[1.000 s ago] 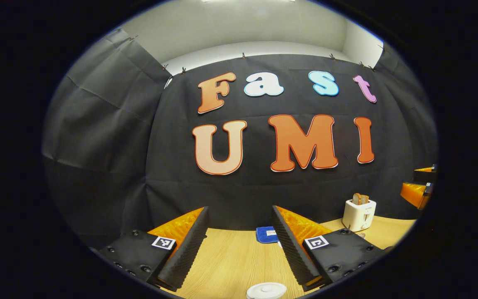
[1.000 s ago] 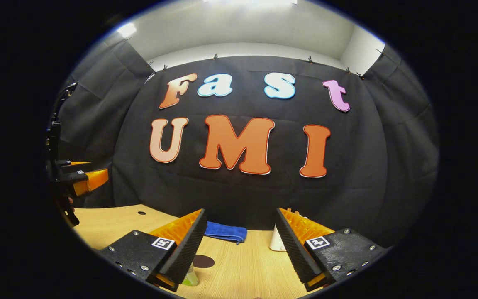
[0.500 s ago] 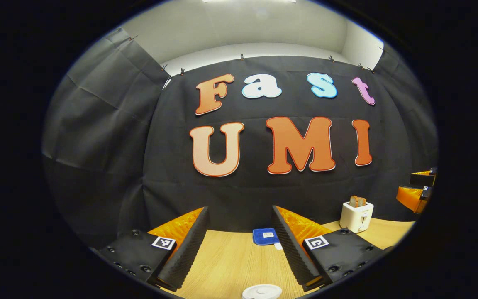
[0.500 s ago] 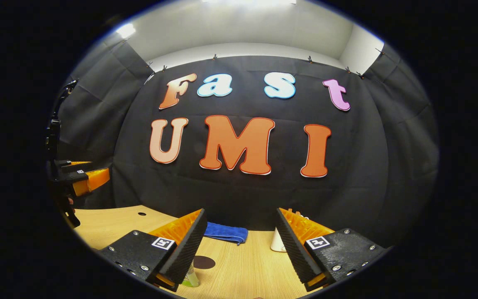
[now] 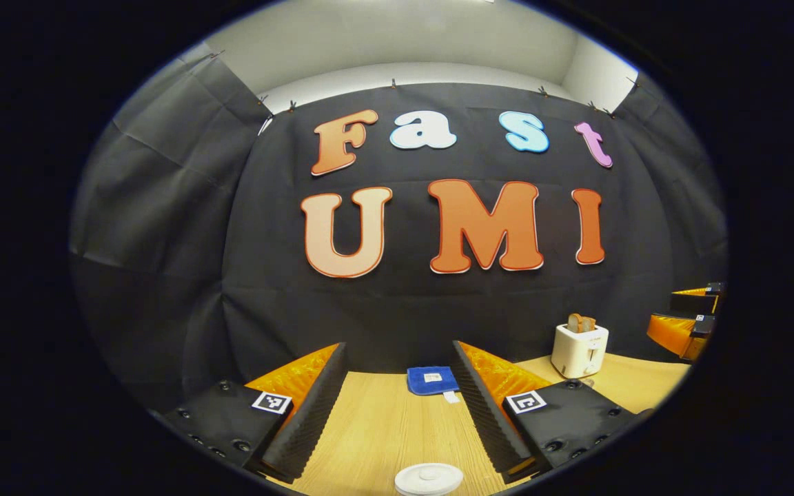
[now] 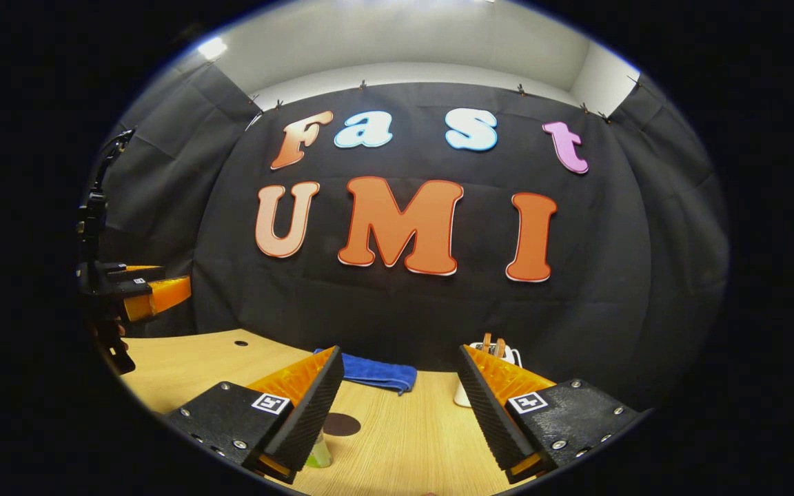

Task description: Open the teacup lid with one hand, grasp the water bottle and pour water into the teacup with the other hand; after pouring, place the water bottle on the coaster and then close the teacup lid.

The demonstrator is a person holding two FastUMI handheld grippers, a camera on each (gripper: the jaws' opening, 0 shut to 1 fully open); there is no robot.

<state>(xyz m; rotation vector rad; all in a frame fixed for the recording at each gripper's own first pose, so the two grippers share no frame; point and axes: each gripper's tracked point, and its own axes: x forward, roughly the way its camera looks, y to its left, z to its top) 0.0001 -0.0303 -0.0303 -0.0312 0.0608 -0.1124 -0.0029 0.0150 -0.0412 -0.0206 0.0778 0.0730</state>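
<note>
— Since a second ago? Both views tipped down; more wooden table (image 5: pixel 383 427) showing.
— Grippers? Left gripper (image 5: pixel 397 406) and right gripper (image 6: pixel 397 406) spread wide, empty, above table.
— Teacup lid (image 5: pixel 429 478)? On table, near edge.
— Water bottle (image 6: pixel 317 456)? On table, beside coaster (image 6: pixel 340 425).

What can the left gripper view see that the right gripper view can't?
The left gripper view has the white teacup lid low between its open fingers. The right gripper view has a dark round coaster and part of a greenish water bottle beside its own finger. Both have the blue cloth, the white toaster with bread, the wooden table, and the other gripper at the side.
</note>
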